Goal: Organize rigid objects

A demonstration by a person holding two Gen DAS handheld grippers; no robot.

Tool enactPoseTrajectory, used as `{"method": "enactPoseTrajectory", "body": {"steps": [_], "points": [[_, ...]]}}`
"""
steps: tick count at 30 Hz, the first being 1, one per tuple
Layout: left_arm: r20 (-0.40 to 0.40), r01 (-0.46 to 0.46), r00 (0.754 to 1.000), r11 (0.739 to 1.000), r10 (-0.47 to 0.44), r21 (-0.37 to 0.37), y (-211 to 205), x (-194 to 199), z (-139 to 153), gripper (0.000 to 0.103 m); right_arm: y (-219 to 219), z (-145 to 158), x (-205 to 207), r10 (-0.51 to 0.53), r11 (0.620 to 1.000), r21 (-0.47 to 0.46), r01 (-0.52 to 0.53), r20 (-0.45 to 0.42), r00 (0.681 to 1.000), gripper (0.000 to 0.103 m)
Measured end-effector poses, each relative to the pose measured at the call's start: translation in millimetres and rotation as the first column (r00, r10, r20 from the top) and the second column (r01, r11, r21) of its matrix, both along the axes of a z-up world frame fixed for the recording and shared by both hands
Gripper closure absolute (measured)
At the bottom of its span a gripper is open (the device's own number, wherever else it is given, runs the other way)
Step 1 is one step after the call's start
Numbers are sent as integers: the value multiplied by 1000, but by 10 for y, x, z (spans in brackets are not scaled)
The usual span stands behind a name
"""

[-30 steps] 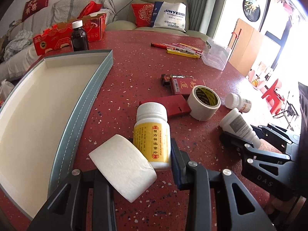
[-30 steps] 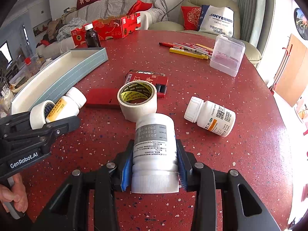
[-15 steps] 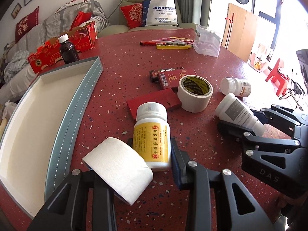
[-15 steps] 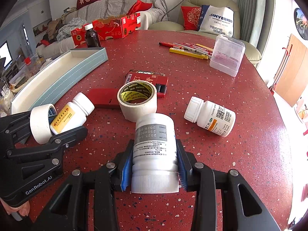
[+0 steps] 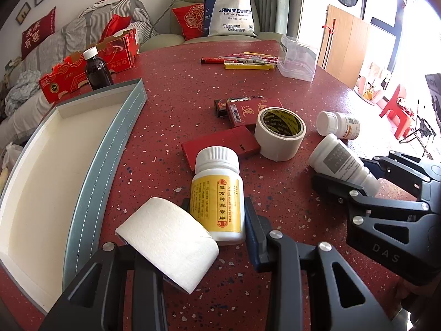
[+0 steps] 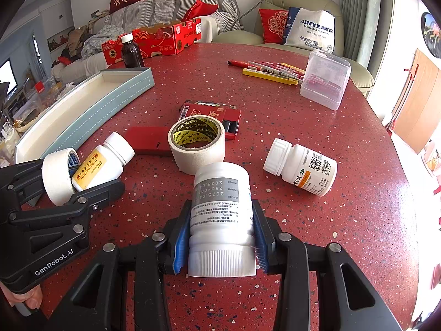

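Left gripper (image 5: 217, 237) pinches a yellow-label bottle (image 5: 217, 195) and small tape roll (image 5: 168, 241) together; right gripper (image 6: 220, 237) clamps a white bottle (image 6: 222, 215); the doubled load risks slipping short of the tray (image 5: 110, 149)

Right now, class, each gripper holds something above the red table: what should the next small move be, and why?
Probably carry the left gripper sideways over the tray and release there. It already clamps the yellow-label pill bottle together with a small white tape roll, the tray lies right beside it with nothing in it, and the right gripper holds its own white pill bottle.
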State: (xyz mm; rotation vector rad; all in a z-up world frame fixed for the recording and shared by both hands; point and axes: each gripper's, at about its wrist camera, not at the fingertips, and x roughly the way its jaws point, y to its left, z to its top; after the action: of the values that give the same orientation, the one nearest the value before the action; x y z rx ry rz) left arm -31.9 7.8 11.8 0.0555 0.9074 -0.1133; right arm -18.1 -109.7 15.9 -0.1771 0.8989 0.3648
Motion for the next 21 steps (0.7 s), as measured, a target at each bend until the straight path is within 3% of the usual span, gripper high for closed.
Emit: {"method": "enactPoseTrajectory", "body": {"steps": [21], "points": [[1, -1, 1000, 1000, 1, -1, 3, 1, -1, 65, 21, -1, 0, -1, 1000, -13, 1, 2, 1000, 62]]}}
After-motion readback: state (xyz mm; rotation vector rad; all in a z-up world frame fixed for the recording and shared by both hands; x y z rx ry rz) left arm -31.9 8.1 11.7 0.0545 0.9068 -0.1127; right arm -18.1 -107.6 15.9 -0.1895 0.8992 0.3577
